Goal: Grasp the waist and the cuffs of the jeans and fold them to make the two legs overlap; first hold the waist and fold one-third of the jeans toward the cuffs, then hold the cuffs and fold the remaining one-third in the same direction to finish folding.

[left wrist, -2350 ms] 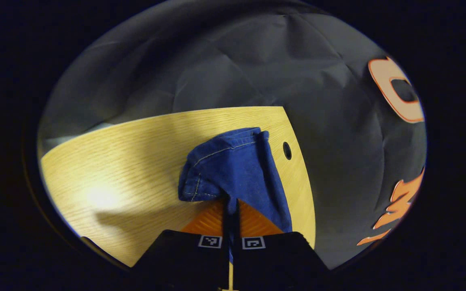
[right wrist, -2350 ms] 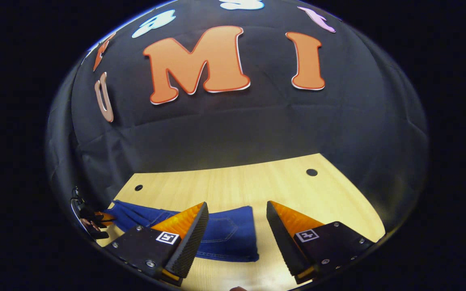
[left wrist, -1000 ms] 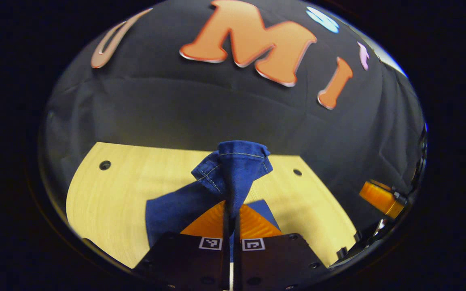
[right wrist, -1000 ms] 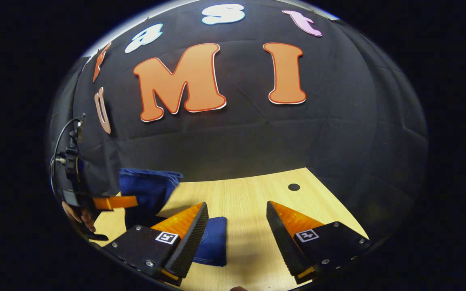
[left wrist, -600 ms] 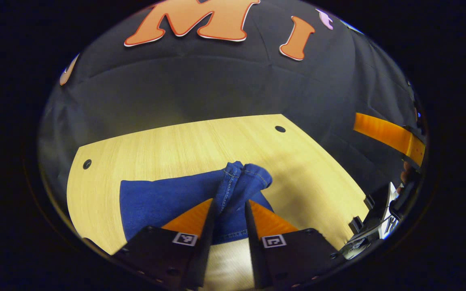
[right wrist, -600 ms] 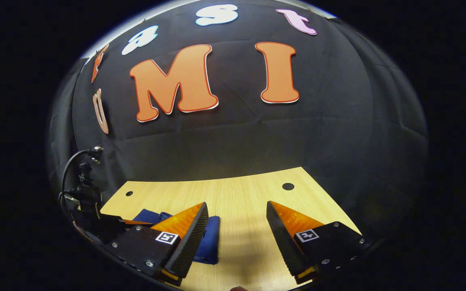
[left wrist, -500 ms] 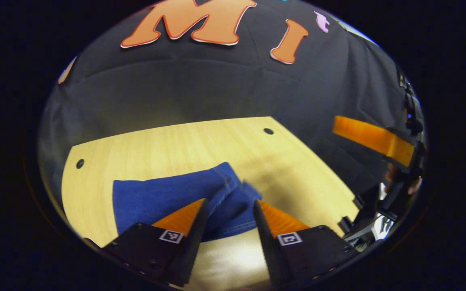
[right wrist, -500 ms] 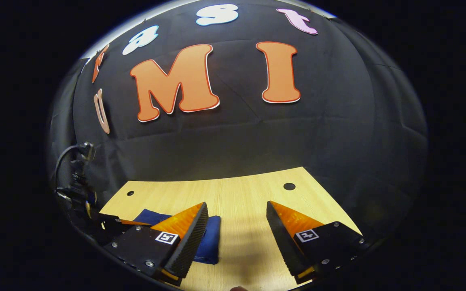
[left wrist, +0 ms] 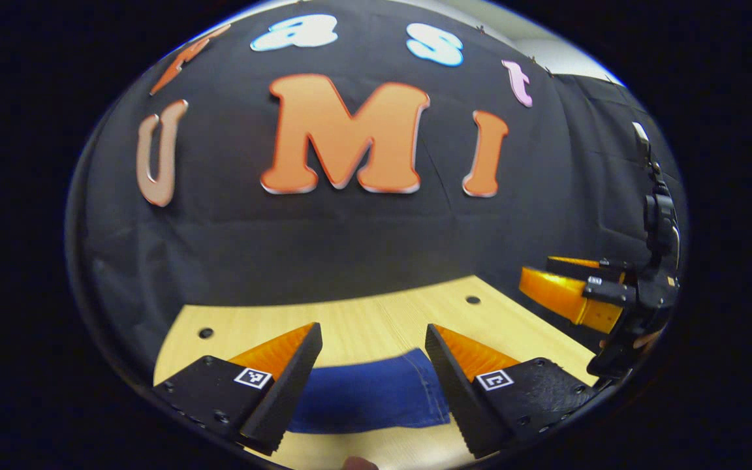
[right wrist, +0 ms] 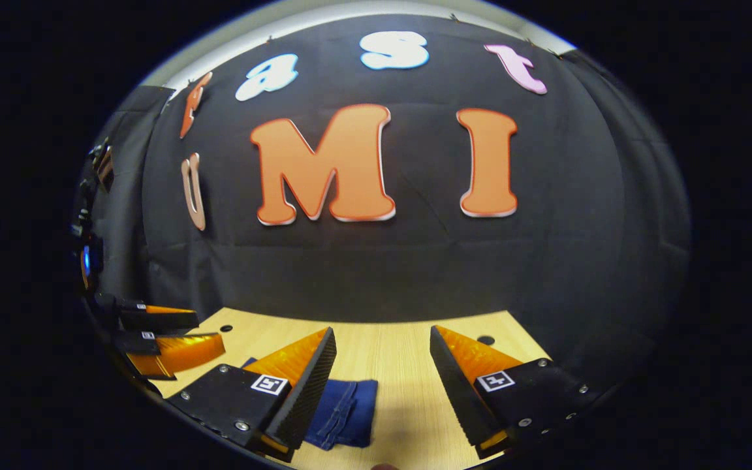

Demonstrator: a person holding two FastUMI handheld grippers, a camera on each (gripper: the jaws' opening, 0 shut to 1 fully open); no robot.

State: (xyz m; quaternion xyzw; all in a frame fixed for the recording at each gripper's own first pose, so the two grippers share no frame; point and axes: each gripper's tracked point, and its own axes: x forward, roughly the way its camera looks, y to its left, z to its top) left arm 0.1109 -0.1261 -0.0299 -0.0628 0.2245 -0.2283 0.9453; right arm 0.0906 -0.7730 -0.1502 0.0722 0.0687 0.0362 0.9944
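Observation:
The blue jeans (left wrist: 368, 395) lie folded into a compact stack on the wooden table (left wrist: 376, 326), low between my left gripper's fingers in the left gripper view. My left gripper (left wrist: 371, 385) is open above them and holds nothing. In the right gripper view the folded jeans (right wrist: 344, 412) sit at the lower left, partly behind my left finger. My right gripper (right wrist: 382, 385) is open and empty over bare wood to the right of the stack. The right gripper (left wrist: 575, 294) also shows at the far right of the left gripper view, and the left gripper (right wrist: 160, 343) at the far left of the right gripper view.
The table has small round holes (left wrist: 205, 333) (left wrist: 472, 299) near its back corners and another hole (right wrist: 485, 340) in the right gripper view. The black cloth wall stands close behind the table's far edge. A hand (left wrist: 637, 341) holds the right gripper's handle.
My left gripper carried the cuff end over the folded jeans, set it down and opened. It has since risen and tilted up. The right gripper stayed open and lifted a little.

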